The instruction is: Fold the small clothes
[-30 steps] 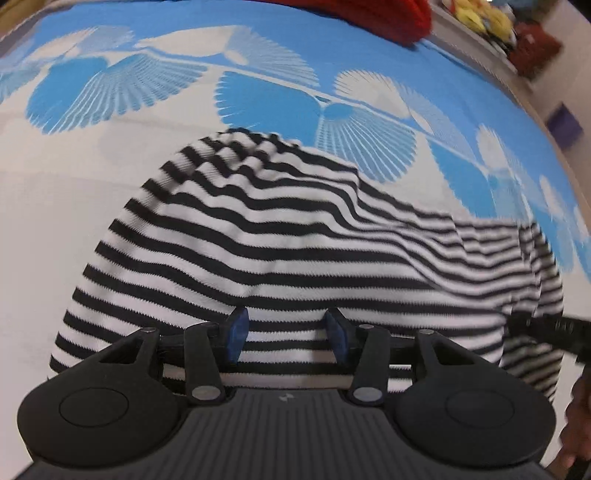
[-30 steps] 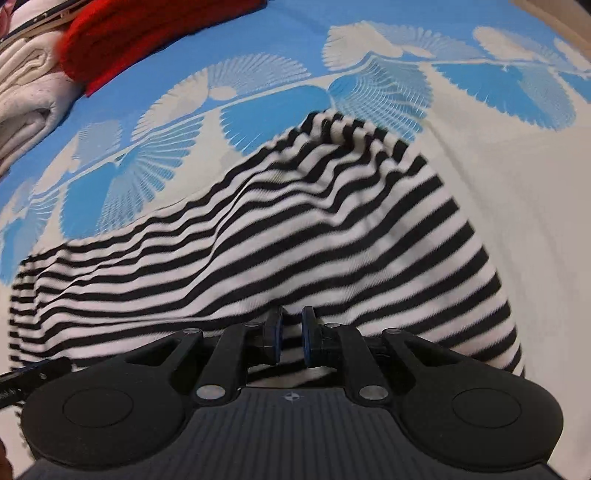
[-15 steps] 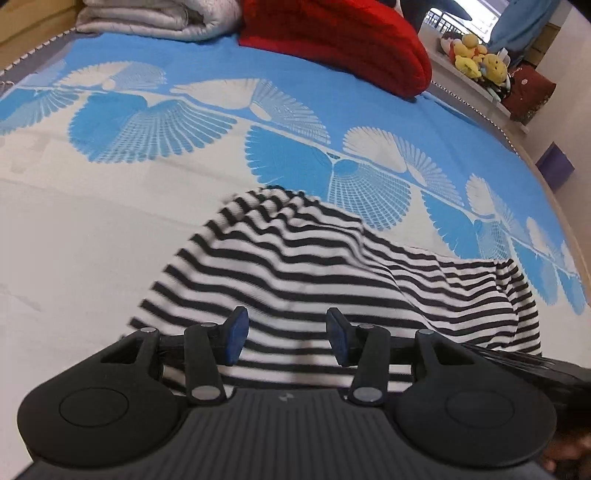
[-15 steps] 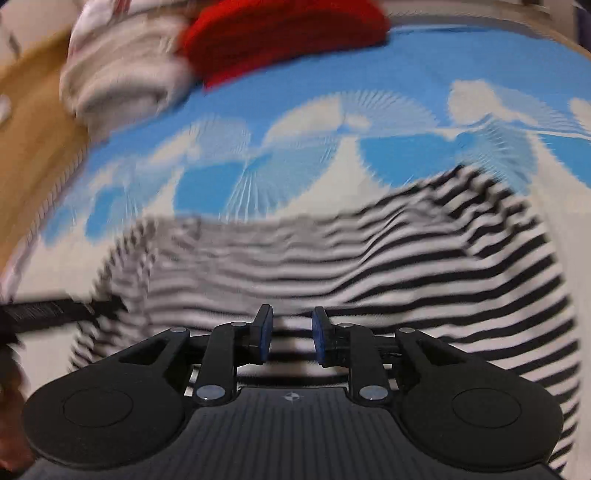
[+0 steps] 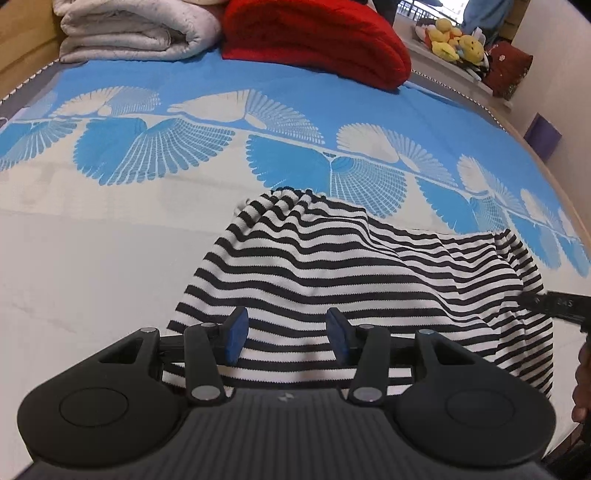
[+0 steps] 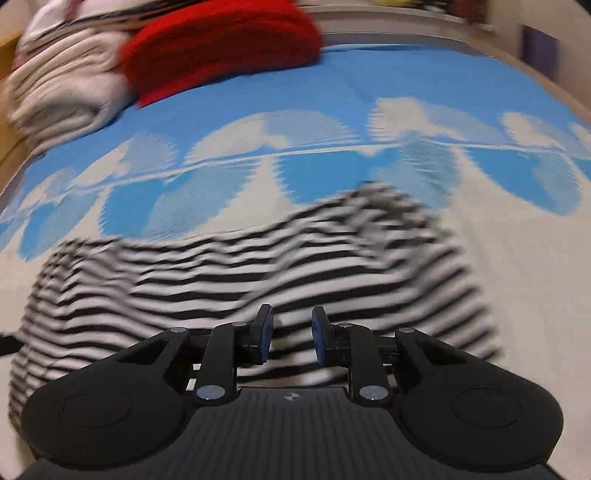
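A black-and-white striped garment (image 5: 351,269) lies rumpled on the blue-and-white patterned bedspread (image 5: 147,158). My left gripper (image 5: 284,334) is open and empty, just above the garment's near edge. My right gripper (image 6: 290,334) is open and empty over the same garment (image 6: 258,266), whose view is blurred by motion. The tip of the right gripper shows at the garment's right edge in the left wrist view (image 5: 554,304).
A folded white quilt (image 5: 136,29) and a red blanket (image 5: 317,40) lie at the far end of the bed. Plush toys (image 5: 454,40) sit on a ledge at the back right. A purple box (image 5: 543,134) stands beyond the bed's right edge.
My right gripper has opened and let go of the garment. Both grippers have pulled back and risen, so the garment looks smaller and the far bedding has come into view.
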Available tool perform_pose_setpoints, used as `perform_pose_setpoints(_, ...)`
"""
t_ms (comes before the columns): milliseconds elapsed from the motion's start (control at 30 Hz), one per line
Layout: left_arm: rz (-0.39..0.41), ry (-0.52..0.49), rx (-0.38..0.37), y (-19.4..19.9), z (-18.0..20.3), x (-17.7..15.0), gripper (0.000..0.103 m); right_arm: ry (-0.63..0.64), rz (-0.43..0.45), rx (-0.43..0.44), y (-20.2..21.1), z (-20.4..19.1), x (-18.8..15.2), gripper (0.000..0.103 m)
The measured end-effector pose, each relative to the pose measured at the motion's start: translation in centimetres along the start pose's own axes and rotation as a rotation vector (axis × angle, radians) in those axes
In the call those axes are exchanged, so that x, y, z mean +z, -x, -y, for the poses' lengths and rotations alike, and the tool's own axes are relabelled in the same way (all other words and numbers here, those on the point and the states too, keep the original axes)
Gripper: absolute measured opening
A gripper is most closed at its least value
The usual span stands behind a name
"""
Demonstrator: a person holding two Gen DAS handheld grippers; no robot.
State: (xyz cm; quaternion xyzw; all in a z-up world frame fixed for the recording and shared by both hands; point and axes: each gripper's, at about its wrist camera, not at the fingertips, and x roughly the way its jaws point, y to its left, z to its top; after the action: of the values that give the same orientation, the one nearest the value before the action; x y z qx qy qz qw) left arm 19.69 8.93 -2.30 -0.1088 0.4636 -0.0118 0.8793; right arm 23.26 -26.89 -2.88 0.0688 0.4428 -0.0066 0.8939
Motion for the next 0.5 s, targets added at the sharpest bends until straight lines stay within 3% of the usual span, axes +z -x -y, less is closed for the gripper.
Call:
perform_pose_setpoints(67,0.003,0.005,-0.010,0.1,0.4,-0.2,0.051,-0.075,-0.027,-0.049,-0.2,2.3,0.0,0.024)
perform_pose_setpoints(133,0.008,-0.008,-0.020,0.3,1.2,-0.5,0.051,-0.108,-0.127,-0.138,-1.4,4.3,-0.7,0.024)
perform_pose_setpoints(200,0.018,-0.025,-0.027,0.7,1.9,-0.9,0.051,-0.145,-0.204,-0.159,-2.3,5.9,-1.5,0.023)
perform_pose_setpoints(400,0.088,-0.045,-0.020,2.6,2.4,-1.6,0.047,-0.134,-0.032,-0.105,2.7,6.6,-0.9,0.023)
perform_pose_setpoints(500,0.105,-0.040,-0.061,4.1,2.0,-2.1,0.035,-0.075,0.062,-0.044,6.4,6.0,-0.4,0.023)
